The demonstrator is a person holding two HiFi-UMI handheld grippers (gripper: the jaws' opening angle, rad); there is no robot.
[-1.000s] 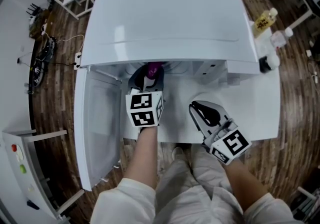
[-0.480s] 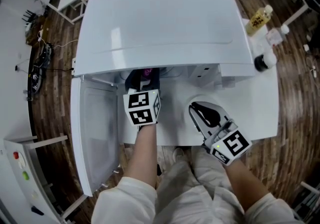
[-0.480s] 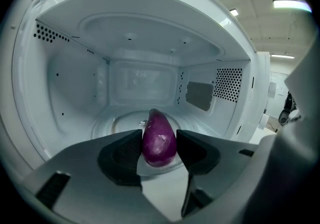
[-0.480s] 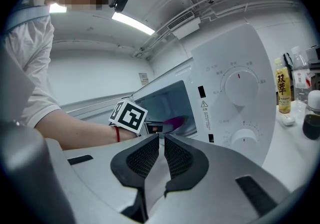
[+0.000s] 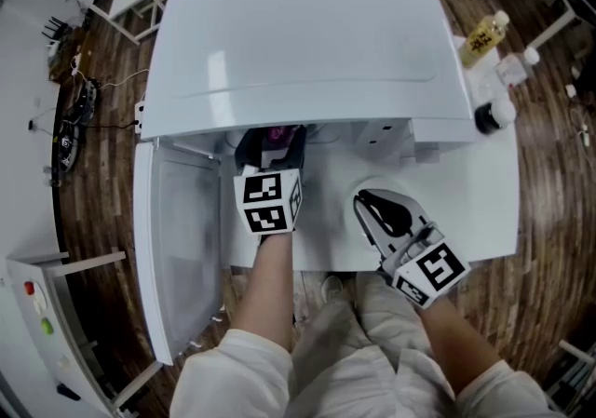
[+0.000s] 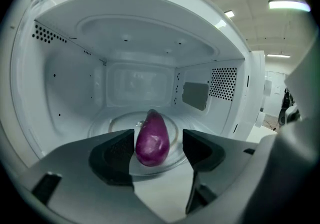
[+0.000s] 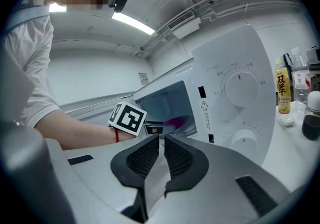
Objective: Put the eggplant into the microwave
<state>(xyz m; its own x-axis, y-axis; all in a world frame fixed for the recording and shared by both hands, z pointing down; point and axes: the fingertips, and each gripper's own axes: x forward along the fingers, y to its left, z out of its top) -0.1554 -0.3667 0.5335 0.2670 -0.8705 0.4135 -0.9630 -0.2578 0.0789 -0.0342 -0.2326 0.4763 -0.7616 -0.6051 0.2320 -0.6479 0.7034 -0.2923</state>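
The purple eggplant lies on the glass turntable inside the white microwave, whose door hangs open to the left. My left gripper reaches into the cavity and its jaws are opening. The eggplant sits between the pads, with a clear gap on its right side. In the head view only a bit of the eggplant shows past my left gripper. My right gripper hovers over the table in front of the microwave's control panel. The pads of my right gripper are together with nothing between them.
The white table carries the microwave. At its far right stand a yellow-labelled bottle, a clear bottle and a dark-capped jar. The open door takes up the space left of my left arm. Wooden floor surrounds the table.
In the head view less of the eggplant shows beyond the left gripper than a second ago. The view itself has shifted slightly. The right gripper has kept its place.
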